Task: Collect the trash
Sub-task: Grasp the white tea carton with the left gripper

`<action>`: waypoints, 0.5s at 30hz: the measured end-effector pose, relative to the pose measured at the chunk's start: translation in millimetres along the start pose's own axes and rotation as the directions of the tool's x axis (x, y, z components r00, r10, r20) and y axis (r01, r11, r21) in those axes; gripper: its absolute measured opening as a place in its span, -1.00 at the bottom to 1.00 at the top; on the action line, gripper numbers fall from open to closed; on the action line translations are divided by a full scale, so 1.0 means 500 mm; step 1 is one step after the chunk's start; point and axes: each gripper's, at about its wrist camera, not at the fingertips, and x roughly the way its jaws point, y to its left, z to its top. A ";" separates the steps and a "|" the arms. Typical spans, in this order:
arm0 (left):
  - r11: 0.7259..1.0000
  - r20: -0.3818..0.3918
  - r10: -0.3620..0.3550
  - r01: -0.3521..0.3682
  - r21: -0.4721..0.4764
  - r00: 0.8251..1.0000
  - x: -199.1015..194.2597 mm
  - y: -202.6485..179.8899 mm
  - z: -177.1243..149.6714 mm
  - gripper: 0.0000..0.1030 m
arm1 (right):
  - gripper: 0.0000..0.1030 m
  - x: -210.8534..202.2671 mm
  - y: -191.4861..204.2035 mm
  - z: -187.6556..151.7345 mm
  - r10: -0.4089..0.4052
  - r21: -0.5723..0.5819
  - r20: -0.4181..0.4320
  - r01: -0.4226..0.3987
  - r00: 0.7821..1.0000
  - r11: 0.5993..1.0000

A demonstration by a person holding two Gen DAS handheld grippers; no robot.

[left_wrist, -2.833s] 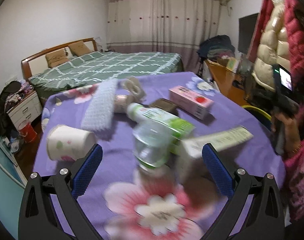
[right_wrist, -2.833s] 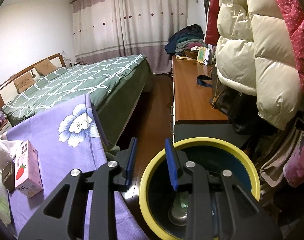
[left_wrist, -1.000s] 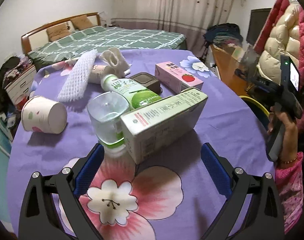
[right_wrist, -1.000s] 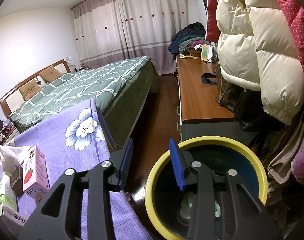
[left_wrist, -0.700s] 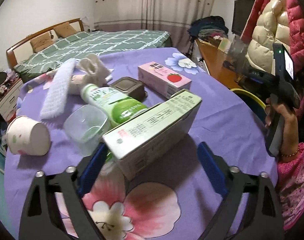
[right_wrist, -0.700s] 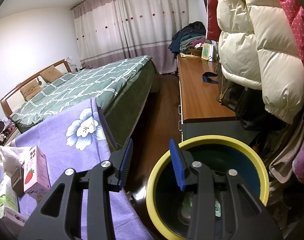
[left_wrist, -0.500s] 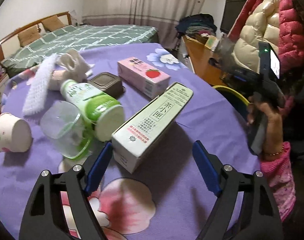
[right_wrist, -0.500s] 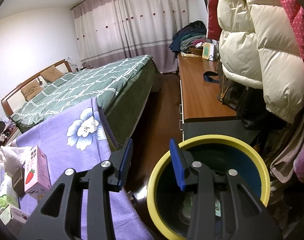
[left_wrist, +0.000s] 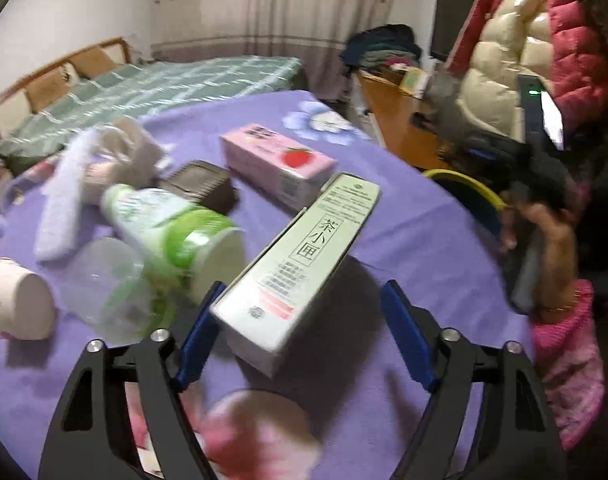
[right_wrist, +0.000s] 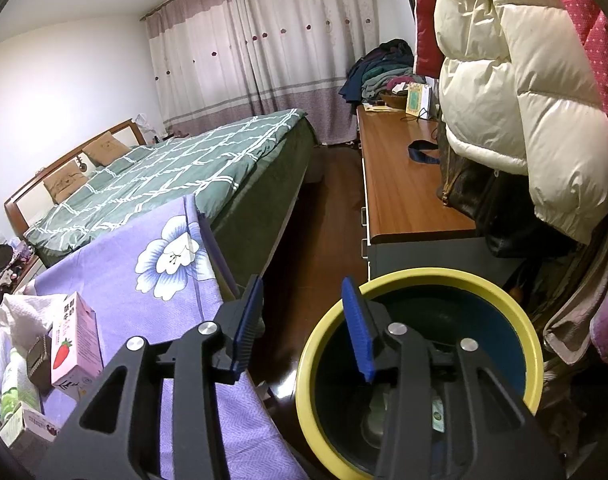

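- The long white-and-green cardboard carton (left_wrist: pixel 300 264) lies aslant on the purple floral tabletop (left_wrist: pixel 415 240), likely light, stiff, easily crushed; take it across its near narrow end
- Left gripper (left_wrist: pixel 300 338) fingers are closing around that end, pads not yet pressing
- Right gripper (right_wrist: pixel 302 326) hangs part-spread, empty, over the yellow-rimmed bin (right_wrist: pixel 531 344)
- Motion blur hides the carton's far side and small print

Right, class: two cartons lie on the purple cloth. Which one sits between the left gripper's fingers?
The long white-and-green tea carton, between the closing blue fingers of the left gripper. The pink strawberry carton lies farther away.
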 end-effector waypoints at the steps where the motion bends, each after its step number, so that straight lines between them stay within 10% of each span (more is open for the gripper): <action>1: 1.000 -0.006 -0.017 0.017 0.000 1.000 0.000 -0.003 0.002 0.38 | -0.23 0.000 0.000 0.000 0.000 0.000 0.000 0.000 1.000 1.000; 9: 1.000 -0.022 0.005 -0.005 -0.009 1.000 0.040 0.000 0.024 0.29 | -0.21 0.001 0.001 -0.002 0.003 0.002 -0.001 -0.003 1.000 1.000; 15: 0.999 -0.072 -0.037 0.035 -0.017 0.997 0.071 -0.004 0.024 -0.29 | -0.21 -0.002 0.000 -0.005 0.020 0.004 0.003 -0.020 1.000 1.000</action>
